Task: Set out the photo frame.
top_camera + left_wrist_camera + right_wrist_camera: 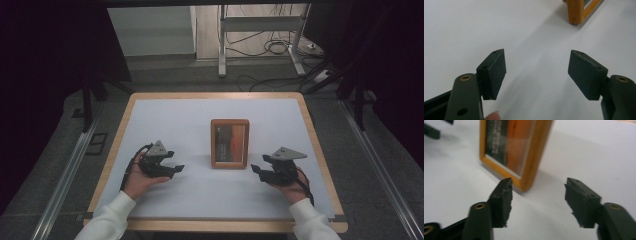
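The upright wooden picture frame [229,143] is flanked nearest by the open, empty right gripper [258,171], while the left gripper [178,168], also open, is held farther off.

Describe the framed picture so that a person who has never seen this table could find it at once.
On the white table with a wooden edge, look a little right of the middle, between the left gripper and the right gripper. There stands the framed picture: upright, the one orange-brown wooden thing, with dark and orange print behind glass.
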The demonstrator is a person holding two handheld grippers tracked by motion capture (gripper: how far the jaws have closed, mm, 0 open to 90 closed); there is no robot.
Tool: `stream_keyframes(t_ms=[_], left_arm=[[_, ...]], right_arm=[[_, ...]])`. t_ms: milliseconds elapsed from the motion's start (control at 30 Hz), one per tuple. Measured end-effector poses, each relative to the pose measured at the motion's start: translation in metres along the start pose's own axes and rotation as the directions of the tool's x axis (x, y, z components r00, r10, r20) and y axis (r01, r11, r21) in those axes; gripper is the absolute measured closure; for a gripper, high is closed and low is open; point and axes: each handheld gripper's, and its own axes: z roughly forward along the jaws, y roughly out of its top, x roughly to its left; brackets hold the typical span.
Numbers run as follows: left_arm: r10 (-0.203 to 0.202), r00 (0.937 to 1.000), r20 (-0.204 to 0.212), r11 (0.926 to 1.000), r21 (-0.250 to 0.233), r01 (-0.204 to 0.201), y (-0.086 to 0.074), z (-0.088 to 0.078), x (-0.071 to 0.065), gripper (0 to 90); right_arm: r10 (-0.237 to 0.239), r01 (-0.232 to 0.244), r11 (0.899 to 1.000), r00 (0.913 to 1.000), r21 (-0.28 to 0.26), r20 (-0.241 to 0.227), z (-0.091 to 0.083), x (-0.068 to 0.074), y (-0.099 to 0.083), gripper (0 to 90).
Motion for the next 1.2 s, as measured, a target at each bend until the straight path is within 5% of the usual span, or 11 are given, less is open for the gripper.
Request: stream_keyframes(t_ms=[467, 1200], left_arm=[[-0.024, 0.9997, 0.0, 0.9997, -0.001, 0.024, -0.009, -0.004, -0.006, 29.8], [-0.028, 0.9996, -0.004, 0.9996, 0.001, 0.028, -0.008, -0.001, -0.006, 29.2]], right_arm=[[0.046, -0.045, 0.999, 0.9881, -0.016, 0.146, -0.041, -0.035, -0.049, 26.5], [0.039, -0.038, 0.999, 0.988, -0.013, 0.15, -0.041, -0.033, -0.051, 22.6]])
